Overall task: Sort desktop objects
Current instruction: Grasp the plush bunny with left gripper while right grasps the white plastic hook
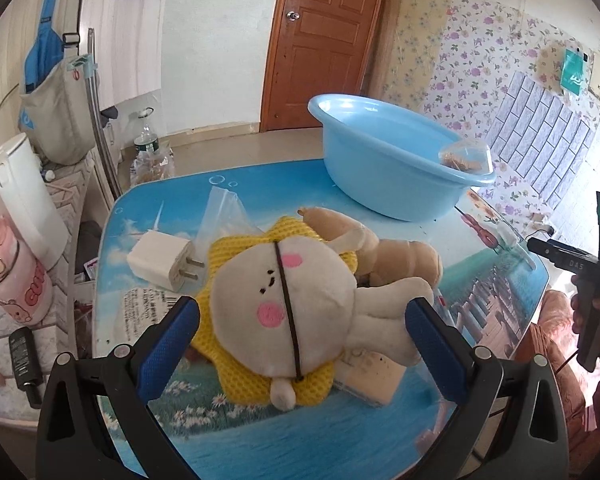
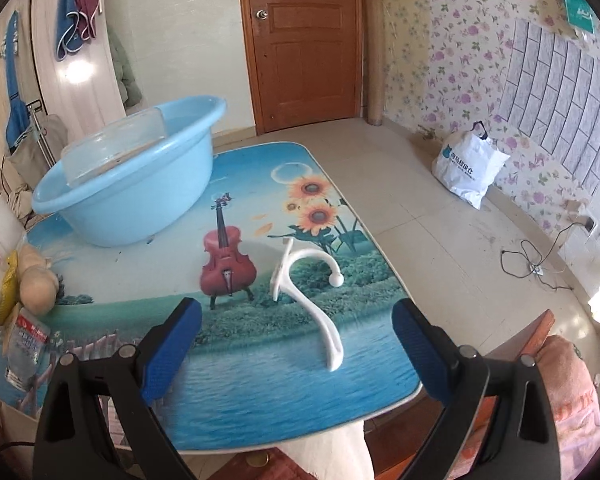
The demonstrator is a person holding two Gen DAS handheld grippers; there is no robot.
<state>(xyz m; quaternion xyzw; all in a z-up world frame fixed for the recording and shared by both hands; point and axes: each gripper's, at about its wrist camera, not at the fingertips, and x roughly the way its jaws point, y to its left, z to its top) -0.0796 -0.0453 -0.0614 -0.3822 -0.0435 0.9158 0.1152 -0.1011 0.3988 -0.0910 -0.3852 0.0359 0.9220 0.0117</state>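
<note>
Left tongs: I have them spread wide and gripping nothing, one blue pad on each side of the plush toy. The toy lies face up on the tabletop, between the pads but apart from both. I judge this the approach to a grasp, the spread chosen to clear the toy's round head.

Beyond the left tongs, just left of the toy, a white charger plug rests on a clear plastic bag. Under the toy, toward the right pad, sits a flat beige packet. Farther ahead and to the right stands the blue basin, with a clear packet of something brown inside its rim. I take the basin as the likely destination for sorted items.

Right tongs: likewise released and empty, held above the near tabletop edge. A white hook-shaped piece lies on the tabletop between and just ahead of the pads, untouched. Well ahead and to the left is the basin, with a clear container leaning inside it.
</note>
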